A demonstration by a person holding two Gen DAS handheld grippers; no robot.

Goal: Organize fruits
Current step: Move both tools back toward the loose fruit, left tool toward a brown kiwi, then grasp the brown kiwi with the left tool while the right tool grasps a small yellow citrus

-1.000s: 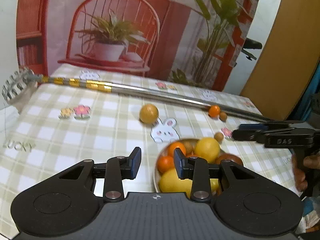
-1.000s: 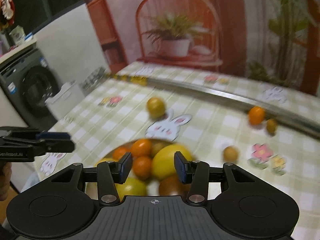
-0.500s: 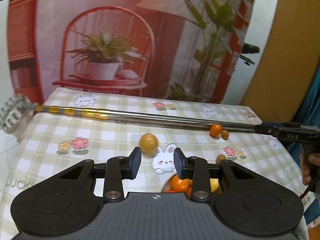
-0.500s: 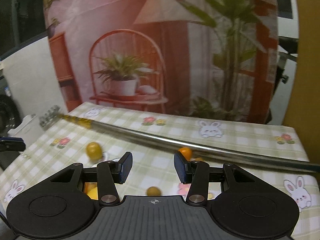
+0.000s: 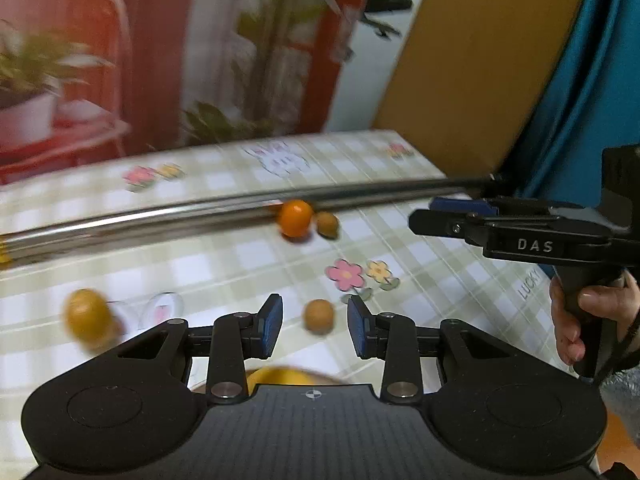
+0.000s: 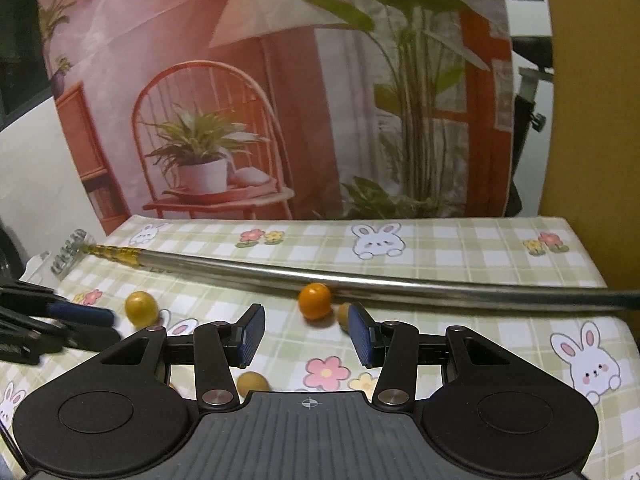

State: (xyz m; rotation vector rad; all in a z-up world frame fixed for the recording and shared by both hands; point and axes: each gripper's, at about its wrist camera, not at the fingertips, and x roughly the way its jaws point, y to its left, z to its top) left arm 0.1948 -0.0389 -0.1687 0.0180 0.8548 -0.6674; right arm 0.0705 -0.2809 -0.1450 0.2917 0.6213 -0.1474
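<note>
Both hand-held grippers hang above the desk with nothing between their blue pads. On the left hand-held gripper (image 5: pixel 315 326) the jaws stand apart, and a small tan fruit (image 5: pixel 319 315) shows in the gap, lying on the cloth beyond the tips rather than pinched. On the right hand-held gripper (image 6: pixel 307 334) the jaws are spread as wide, framing bare cloth; seen from the left wrist view, it reaches in from the right edge, its grip held by a hand (image 5: pixel 588 316).

Underneath lies the desk (image 6: pixel 460 248), covered by a green-and-white checked cloth printed with rabbits and flowers. A long metal pole (image 6: pixel 360 278) lies across it from left to right, with a gold-banded section and a small comb-like head (image 6: pixel 68 254) at its left end.

Just in front of the pole sits a bright orange fruit (image 6: pixel 315 301), touching or nearly touching it, with a smaller brown fruit (image 6: pixel 343 314) right beside it on the right. A yellow-orange fruit (image 6: pixel 141 307) lies well apart to the left, near a rabbit print. Closest to the left hand-held gripper's body, the top of a yellow fruit (image 5: pixel 280 376) peeks out; the left wrist view is blurred, so what it lies in cannot be told.
</note>
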